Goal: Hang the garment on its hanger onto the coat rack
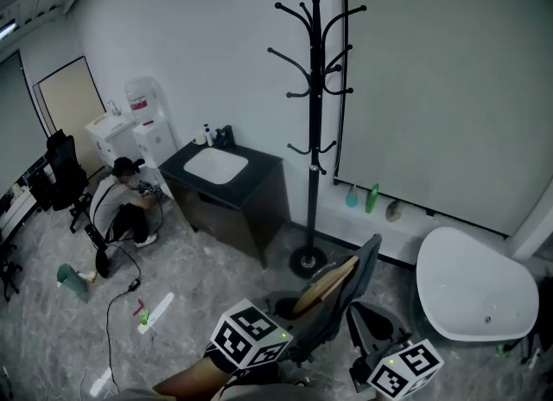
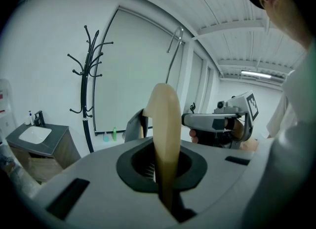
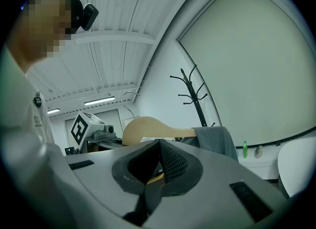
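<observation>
The left gripper has its jaws shut tight on the wooden hanger. The right gripper has its jaws shut too, and a bit of the same wood shows between them. So both hold the hanger, low down in front of the person. The coat rack stands a little way off by the wall.

The grey garment is draped over the hanger. It looks soft and floppy, so it will likely swing and could slide off if the hanger tips. It does not look heavy.

The hanger is hard and stiff, so it should not bend. The wood looks smooth, so it may slip in a loose grip.

The wood is the best place to hold, one gripper on each side. That leaves the thin metal hook free on top. The hook is what must go over one of the rack's arms.
</observation>
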{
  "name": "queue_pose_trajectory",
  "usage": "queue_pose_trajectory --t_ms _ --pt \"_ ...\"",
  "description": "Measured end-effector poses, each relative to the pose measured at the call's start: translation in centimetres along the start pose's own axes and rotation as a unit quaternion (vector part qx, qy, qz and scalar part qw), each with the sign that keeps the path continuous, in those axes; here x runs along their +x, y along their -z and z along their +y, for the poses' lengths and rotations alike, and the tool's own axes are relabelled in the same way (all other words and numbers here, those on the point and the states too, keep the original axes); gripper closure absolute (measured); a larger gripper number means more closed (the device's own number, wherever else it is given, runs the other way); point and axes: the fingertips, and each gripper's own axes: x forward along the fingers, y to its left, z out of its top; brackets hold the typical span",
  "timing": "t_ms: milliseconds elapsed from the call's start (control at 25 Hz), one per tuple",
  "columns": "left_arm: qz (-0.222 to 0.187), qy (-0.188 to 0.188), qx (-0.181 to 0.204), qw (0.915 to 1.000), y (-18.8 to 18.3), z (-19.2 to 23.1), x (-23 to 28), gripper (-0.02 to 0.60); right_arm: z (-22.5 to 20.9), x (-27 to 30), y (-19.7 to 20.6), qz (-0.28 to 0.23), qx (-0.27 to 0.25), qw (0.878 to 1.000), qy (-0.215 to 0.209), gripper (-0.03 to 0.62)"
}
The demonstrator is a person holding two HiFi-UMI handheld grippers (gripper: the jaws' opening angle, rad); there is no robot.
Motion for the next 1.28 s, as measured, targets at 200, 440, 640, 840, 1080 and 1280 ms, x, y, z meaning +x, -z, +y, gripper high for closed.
queue_pose_trajectory --t_ms 200,440,640,840,1080,1280 --pt "-0.001 0.002 -0.004 1.0 -0.6 0.6 1.5 0.577 -1.5 0.1 -0.2 -0.001 0.003 1.0 0.003 0.579" --pt "-0.004 0.012 -0.007 0.9999 -1.5 3.6 4.1 0.577 -4.3 2.2 -0.4 -0.001 0.003 1.0 0.016 0.579" --pt "-0.006 0.027 -0.008 0.9996 -3.4 7.3 7.0 0.577 -7.6 5.6 -1.9 -0.004 -0.003 1.0 0.03 0.579" --pt "-0.007 0.045 -0.004 0.9989 -6.0 11.7 10.2 0.577 -11.3 10.3 -3.9 -0.014 -0.004 0.999 0.045 0.579" --pt "-0.01 0.059 0.007 0.9982 -9.2 17.3 13.2 0.577 -14.8 15.7 -6.0 -0.025 -0.005 0.998 0.061 0.579" --pt "-0.015 0.058 0.005 0.9982 -11.1 20.9 15.8 0.577 -17.3 18.3 -6.6 -0.024 0.0 0.997 0.068 0.579"
